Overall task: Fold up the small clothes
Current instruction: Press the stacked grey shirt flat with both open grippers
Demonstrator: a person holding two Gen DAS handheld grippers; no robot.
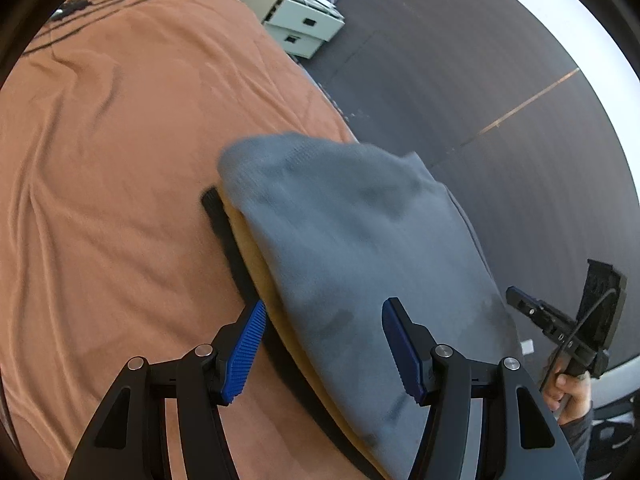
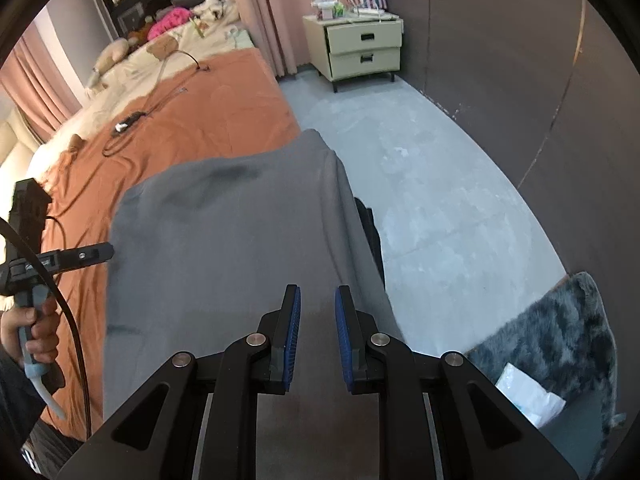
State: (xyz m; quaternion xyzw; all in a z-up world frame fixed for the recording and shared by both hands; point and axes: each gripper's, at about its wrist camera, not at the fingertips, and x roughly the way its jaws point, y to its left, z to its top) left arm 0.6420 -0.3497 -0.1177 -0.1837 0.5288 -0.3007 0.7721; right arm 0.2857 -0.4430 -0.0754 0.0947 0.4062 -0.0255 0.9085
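Observation:
A grey garment (image 1: 340, 220) lies spread at the near corner of the orange bedspread (image 1: 120, 160), on top of a yellow layer (image 1: 256, 256) and a black piece (image 1: 218, 216). My left gripper (image 1: 326, 304) hovers over the garment's near left edge, open, with nothing pinched between its blue pads. In the right wrist view the same garment (image 2: 224, 240) fills the middle. My right gripper (image 2: 318, 289) hangs above its right part, its pads a narrow gap apart and holding nothing. Each gripper also shows in the other's view: the right gripper (image 1: 520, 296) and the left gripper (image 2: 104, 250).
Black cables (image 2: 128, 120) trail across the bedspread (image 2: 224, 100) further back. A pale nightstand (image 2: 360, 44) stands by the wall beyond the grey floor (image 2: 440, 200). A dark fluffy rug (image 2: 560, 340) with a white plastic bag (image 2: 528, 392) lies at the right. A hand (image 2: 36, 332) grips the left handle.

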